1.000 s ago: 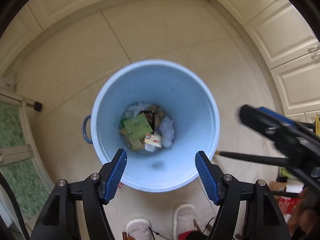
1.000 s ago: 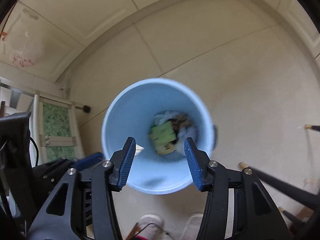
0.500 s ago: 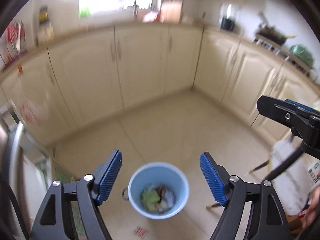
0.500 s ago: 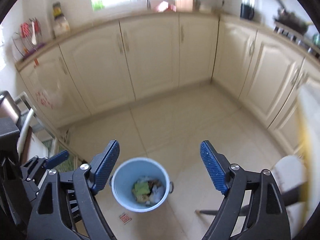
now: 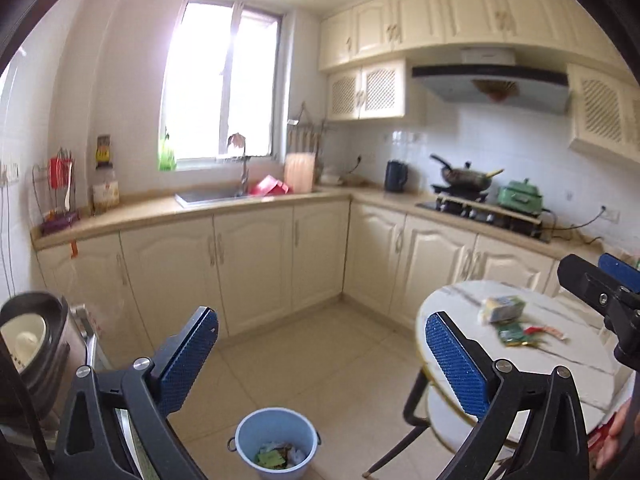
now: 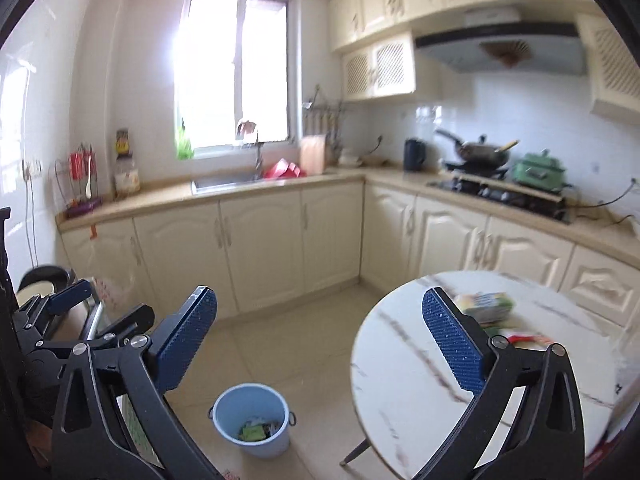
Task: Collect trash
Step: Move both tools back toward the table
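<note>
Left gripper (image 5: 320, 350): blue ribbed pads spread to full width, having just been opening; nothing between them, nothing touched. Right gripper (image 6: 318, 338): likewise spread wide, jaws just opened further, empty, in contact with nothing. Both held high, pointing slightly downward across the kitchen.

Landmark: round white marble-patterned table (image 6: 404, 376) with dark legs. Resting on its top: a yellow-green packet (image 6: 490, 306), and just beside it, nearer the camera, flat green and red wrappers (image 5: 524, 334); detail blurred. On the tiled floor left of the table and well apart from it: a light blue plastic bucket (image 5: 276, 436) with small side handles, upright, with crumpled paper and green packaging in its bottom. Beyond the table: cream cabinets and a stove carrying a dark wok (image 5: 466, 176). Right of the table, at frame edge in the left wrist view: part of a person's hand (image 5: 614, 436).
</note>
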Demonstrator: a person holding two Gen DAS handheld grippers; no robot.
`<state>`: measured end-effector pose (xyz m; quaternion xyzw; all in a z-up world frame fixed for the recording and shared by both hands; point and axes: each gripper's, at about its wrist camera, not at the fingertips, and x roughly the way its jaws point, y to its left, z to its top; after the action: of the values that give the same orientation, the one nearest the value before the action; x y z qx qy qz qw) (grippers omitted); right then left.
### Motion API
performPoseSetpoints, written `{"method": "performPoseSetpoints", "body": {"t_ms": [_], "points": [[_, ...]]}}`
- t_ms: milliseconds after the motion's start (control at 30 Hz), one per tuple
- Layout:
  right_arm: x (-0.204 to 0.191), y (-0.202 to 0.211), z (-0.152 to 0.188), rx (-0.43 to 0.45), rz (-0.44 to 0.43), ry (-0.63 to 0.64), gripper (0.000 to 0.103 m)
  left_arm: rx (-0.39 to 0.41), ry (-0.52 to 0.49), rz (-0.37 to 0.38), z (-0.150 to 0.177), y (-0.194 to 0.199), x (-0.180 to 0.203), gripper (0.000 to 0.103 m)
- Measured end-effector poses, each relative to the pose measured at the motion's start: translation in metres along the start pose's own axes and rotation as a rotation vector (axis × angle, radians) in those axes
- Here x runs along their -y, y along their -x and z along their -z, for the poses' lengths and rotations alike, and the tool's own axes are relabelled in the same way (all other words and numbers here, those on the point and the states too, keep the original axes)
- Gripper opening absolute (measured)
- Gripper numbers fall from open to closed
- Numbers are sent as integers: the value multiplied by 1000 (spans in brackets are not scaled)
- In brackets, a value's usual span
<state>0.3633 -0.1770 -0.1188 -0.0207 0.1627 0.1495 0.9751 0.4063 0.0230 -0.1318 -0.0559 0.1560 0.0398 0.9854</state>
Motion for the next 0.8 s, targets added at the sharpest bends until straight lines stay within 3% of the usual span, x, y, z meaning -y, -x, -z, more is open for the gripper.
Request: {"method": "performPoseSetpoints", "body": {"t_ms": [167, 267, 467, 633, 800], "points": [[29, 77, -20, 85, 67, -34, 103, 81, -23, 45, 43, 93, 26, 102], [44, 113, -28, 90, 104, -36, 103, 136, -56, 28, 64, 155, 18, 102], [58, 169, -37, 122, 140, -39, 103, 197, -71, 65, 89, 248, 37, 102], [56, 205, -43, 165, 152, -31, 103, 258, -63, 84, 109, 310, 27, 102], [50, 223, -44, 195, 154, -16, 103, 289, -74, 97, 134, 341, 24, 102]]}}
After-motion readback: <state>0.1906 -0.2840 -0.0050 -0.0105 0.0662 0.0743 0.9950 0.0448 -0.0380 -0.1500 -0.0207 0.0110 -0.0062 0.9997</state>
